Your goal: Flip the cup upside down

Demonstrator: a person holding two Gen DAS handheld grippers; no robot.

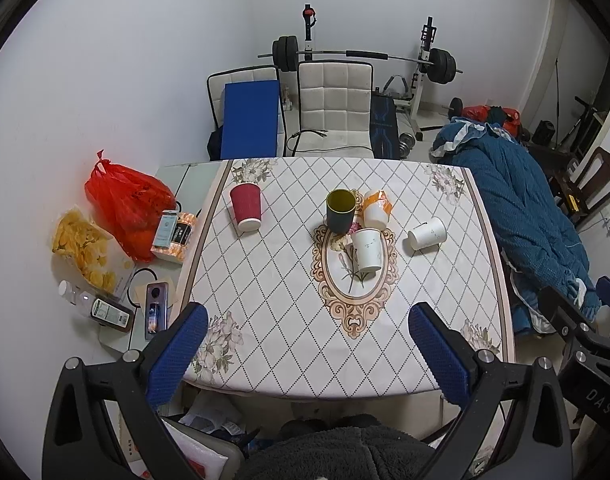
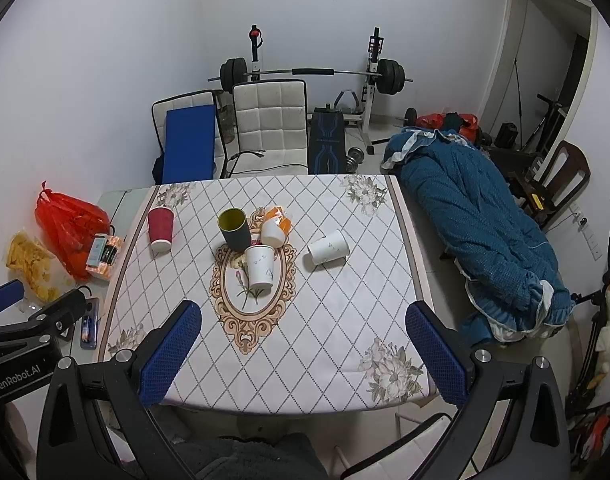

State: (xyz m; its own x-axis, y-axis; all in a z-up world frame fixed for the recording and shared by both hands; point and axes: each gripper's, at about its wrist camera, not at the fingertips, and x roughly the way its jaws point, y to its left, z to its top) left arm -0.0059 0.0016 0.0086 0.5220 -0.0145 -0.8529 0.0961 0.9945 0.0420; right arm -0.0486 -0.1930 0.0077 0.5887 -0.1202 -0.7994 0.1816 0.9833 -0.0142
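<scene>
Hovering: both grippers hang above the near edge of the desk (image 1: 265,360), holding nothing.
Left gripper: the left gripper (image 1: 307,316) has its blue-padded fingers (image 1: 177,354) spread wide, with bare cloth between them.
Right gripper: the right gripper (image 2: 303,314) likewise shows its fingers (image 2: 171,350) wide apart and empty; its black frame also shows at the right edge of the left wrist view.
Cups: five cups stand or lie well ahead of the fingertips, none touched by either gripper.
Dark cup: a dark cup (image 1: 340,210) with a yellow-green inside stands upright, mouth up, ahead of the gap between the left fingers.
White cup: a white cup (image 1: 367,249) with a faint print stands rim-down just in front of the dark cup, nearer the fingers.
Orange cup: an orange-and-white cup (image 1: 377,208) sits just right of the dark cup, base toward the camera.
Fallen cup: another white cup (image 1: 427,233) lies on its side, ahead of the right-hand finger of the left gripper.
Red cup: a red ribbed cup (image 1: 246,207) stands inverted, apart from the group, ahead of the left-hand finger.
Cloth: a diamond-patterned tablecloth (image 2: 345,320) with a floral oval covers the desk.
Beyond the left finger: a red plastic bag (image 1: 125,208), a bag of yellow chips (image 1: 83,246) and small boxes crowd the uncovered side.
Background: two white chairs (image 1: 333,108), a barbell rack (image 1: 365,56) and a blue quilt (image 2: 485,232) fill the room behind.
</scene>
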